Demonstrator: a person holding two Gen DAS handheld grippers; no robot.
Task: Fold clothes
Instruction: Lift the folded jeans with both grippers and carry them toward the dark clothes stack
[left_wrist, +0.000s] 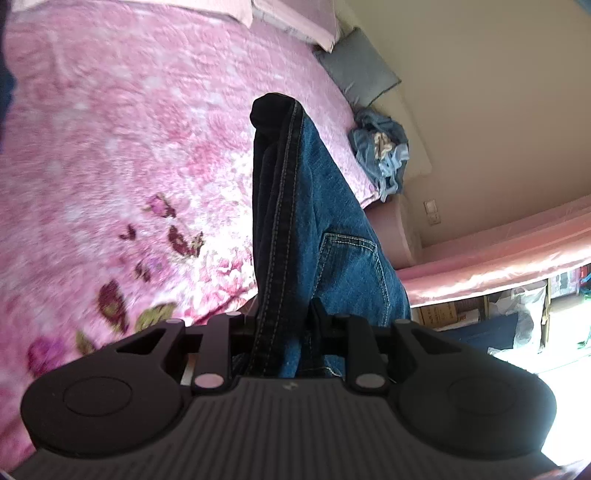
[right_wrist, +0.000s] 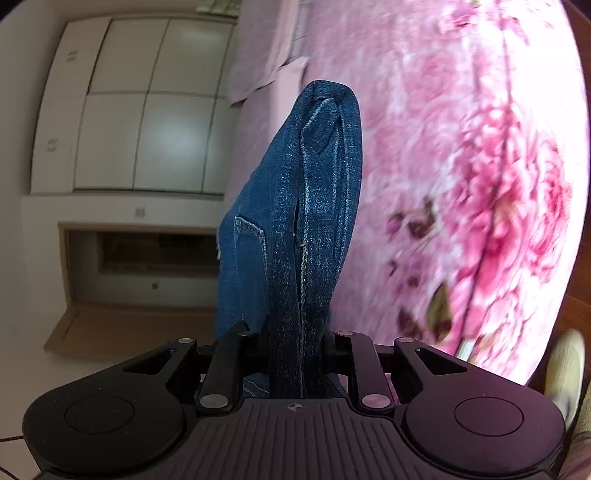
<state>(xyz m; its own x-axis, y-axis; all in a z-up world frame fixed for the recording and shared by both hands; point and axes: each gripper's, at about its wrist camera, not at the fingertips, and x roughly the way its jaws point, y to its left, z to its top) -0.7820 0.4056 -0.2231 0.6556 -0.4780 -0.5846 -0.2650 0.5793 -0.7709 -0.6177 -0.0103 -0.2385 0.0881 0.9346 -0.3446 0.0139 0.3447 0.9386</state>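
Pink floral quilted bedspread (left_wrist: 129, 147) forms the work surface below. Left gripper (left_wrist: 284, 325) and right gripper (right_wrist: 295, 339) each clamp a bunched edge of the dark blue denim jeans (left_wrist: 325, 221), lifted clear of the bed, presumably to spread them for folding.

Pink floral bedspread (left_wrist: 110, 147), grey pillow (left_wrist: 360, 72), perhaps white cupboards (right_wrist: 140, 107)
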